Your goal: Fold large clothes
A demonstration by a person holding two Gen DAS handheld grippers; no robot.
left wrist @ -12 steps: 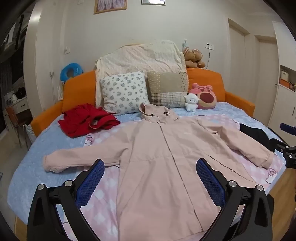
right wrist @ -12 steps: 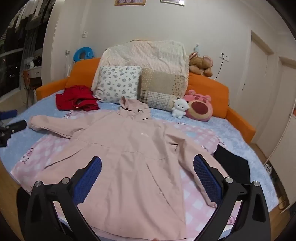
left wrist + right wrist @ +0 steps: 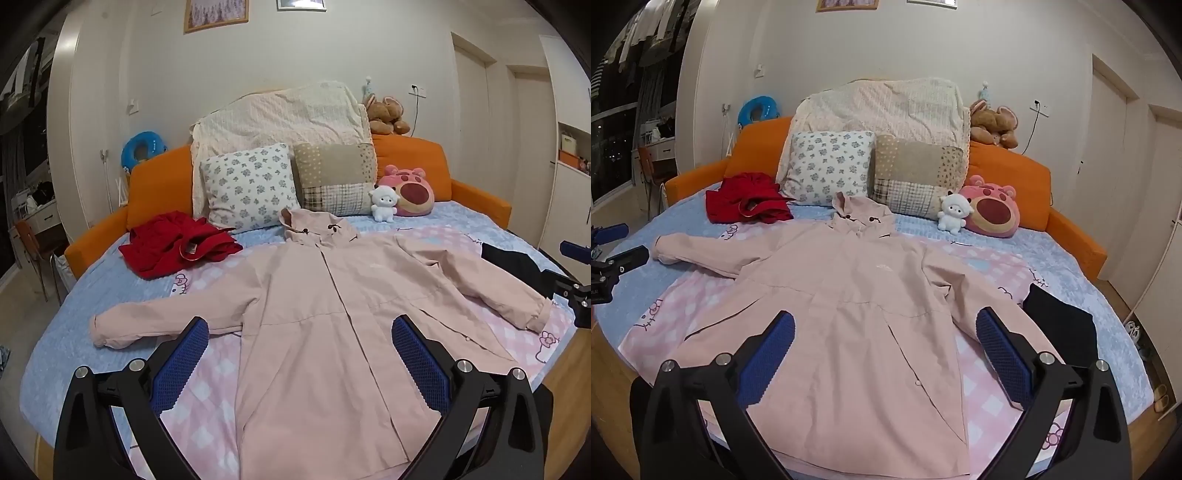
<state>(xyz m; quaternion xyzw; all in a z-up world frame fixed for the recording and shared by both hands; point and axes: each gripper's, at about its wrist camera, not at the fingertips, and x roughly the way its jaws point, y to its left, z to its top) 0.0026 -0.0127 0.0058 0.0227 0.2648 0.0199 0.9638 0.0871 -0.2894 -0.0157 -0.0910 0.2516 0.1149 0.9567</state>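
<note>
Bed (image 3: 92,317): orange-framed bed with a pale blue quilted cover fills mid-frame; its cover lies bare at left and right edges.
Jacket (image 3: 325,325): large pale pink hooded jacket lies flat at centre, front up, sleeves spread, hem toward the lower frame.
Change: scene matches the view a moment earlier; folding is judged not yet begun.
Red garment (image 3: 177,247): crumpled red cloth, upper left, apart from the near sleeve.
Black cloth (image 3: 1060,325): folded dark piece just beside the right sleeve; little room there.
Left gripper (image 3: 295,362): jaws wide, empty, above the hem.
Right gripper (image 3: 882,354): jaws wide, empty.
</note>
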